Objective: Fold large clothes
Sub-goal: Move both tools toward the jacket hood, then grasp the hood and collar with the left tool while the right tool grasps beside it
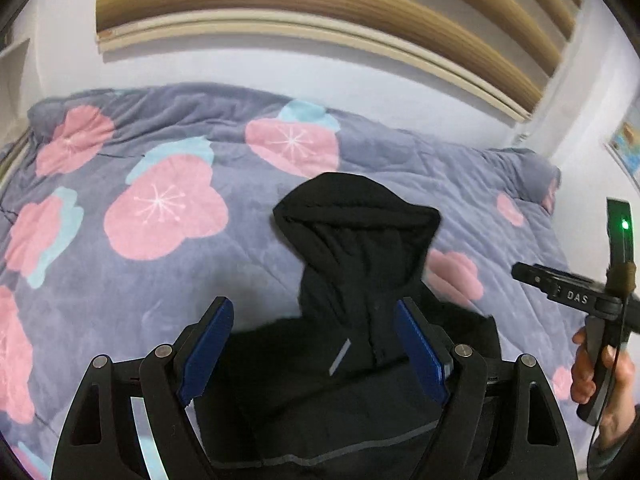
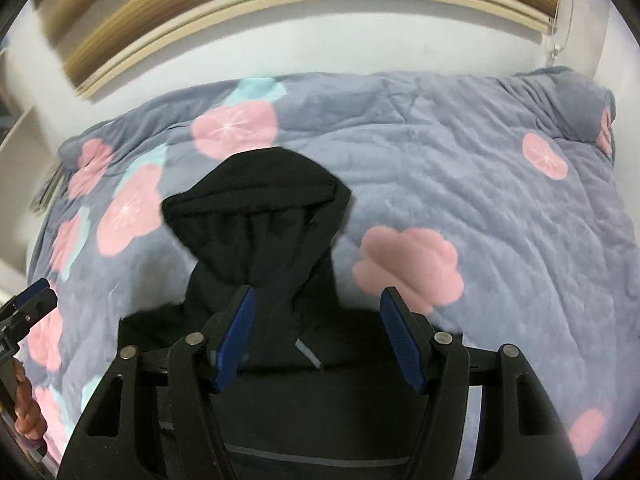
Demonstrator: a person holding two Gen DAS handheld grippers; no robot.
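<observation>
I hover both tools spread wide and empty, left gripper [image 1: 310, 350] and right gripper [image 2: 318, 340], over the black hooded jacket [image 1: 352, 264] lying on the floral quilt [image 1: 168, 200]; gripping one layer may drag it crooked.

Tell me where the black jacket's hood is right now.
The hood lies spread flat on the floral quilt, pointing toward the wall, centre in both wrist views, just beyond the open left tool and right tool.

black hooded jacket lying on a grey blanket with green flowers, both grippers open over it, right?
Not quite: the flowers are pink, some with light blue patches, as both wrist views show. The rest holds: the black hooded jacket lies on the grey blanket, with the left gripper and right gripper open over it.
</observation>
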